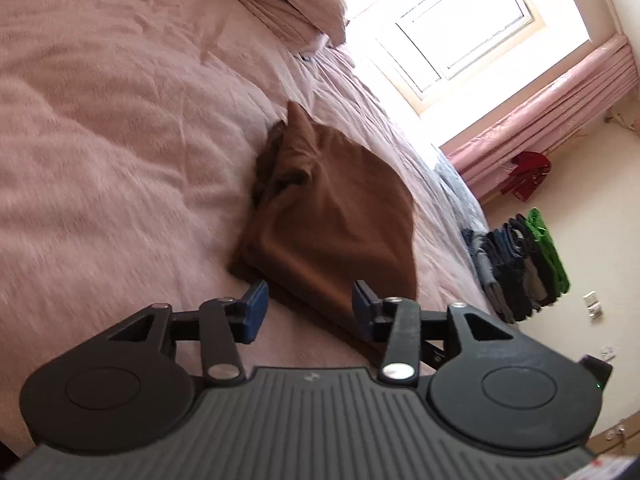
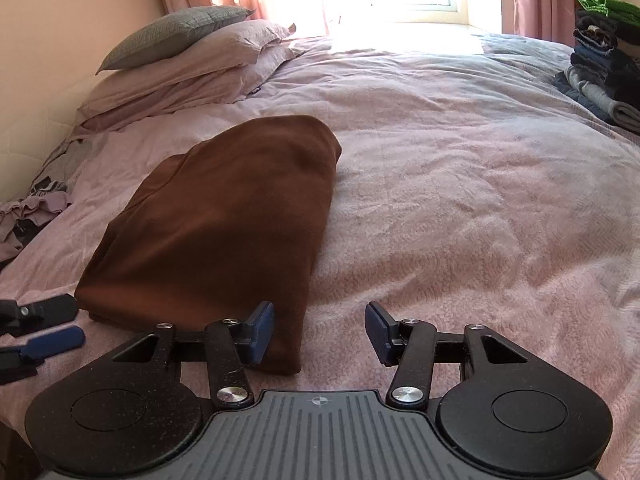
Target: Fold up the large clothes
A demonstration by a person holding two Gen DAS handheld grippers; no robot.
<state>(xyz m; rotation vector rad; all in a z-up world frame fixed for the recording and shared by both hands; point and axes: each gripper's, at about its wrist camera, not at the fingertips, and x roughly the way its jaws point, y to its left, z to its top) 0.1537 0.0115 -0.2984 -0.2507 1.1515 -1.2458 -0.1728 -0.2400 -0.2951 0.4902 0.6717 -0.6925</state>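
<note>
Brown cloth (image 2: 224, 216), folded into a thick oblong bundle, lies on the pink bedspread (image 2: 460, 200) toward the side of the bed with the pillows (image 2: 192, 60). Right tongs (image 2: 320, 330) stand wide open and hold nothing, with one blue pad just beside the near corner of the bundle. Left tongs (image 1: 306, 308) are likewise spread apart and empty, poised at the bundle's near edge; in the right wrist view they show at the left margin (image 2: 44, 326), beside the bundle's other near corner. A stack of folded clothes (image 2: 604, 60) sits at the far right side of the bed, with a green piece on top.
</note>
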